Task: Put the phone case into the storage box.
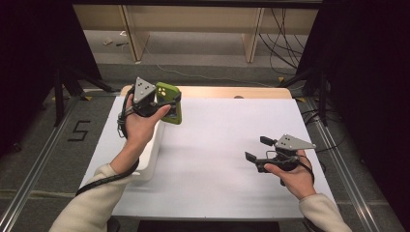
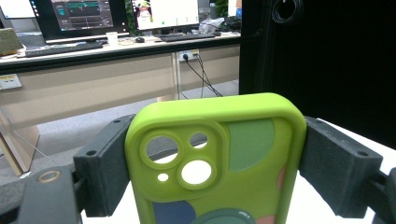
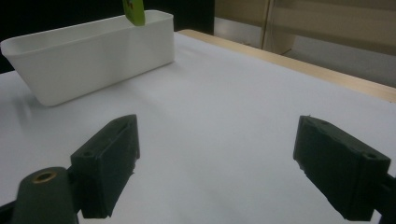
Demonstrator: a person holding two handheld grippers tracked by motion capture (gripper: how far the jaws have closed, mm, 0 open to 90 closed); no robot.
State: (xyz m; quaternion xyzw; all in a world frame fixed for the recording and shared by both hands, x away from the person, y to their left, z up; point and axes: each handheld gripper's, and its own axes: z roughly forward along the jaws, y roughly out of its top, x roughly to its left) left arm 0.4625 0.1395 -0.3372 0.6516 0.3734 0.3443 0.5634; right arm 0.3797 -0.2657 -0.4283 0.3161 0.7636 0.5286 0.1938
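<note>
The left gripper (image 1: 167, 104) is seen raised above the table (image 1: 217, 145) at its far left corner, with its jaws clamped on the two long edges of a green case (image 1: 169, 102). In the left gripper view the case (image 2: 215, 158) is held upright between the black pads (image 2: 105, 168), which press against both its sides; the camera cut-outs are at the top left of its face, and patches of darker green, blue and pink are noted lower down. In the high view the case is held over the far end of a white bin (image 1: 147, 154), which stands along the table's left edge. In the right gripper view the bin (image 3: 88, 60) is seen at the far left, and the lower tip of the case (image 3: 134, 11) hangs just above its far rim, apart from it.

The right gripper (image 1: 257, 149) is held low over the right part of the table, well apart from the bin. Its jaws are spread wide, and nothing is held between them; bare white table (image 3: 224, 116) is seen between the pads (image 3: 109, 163).
</note>
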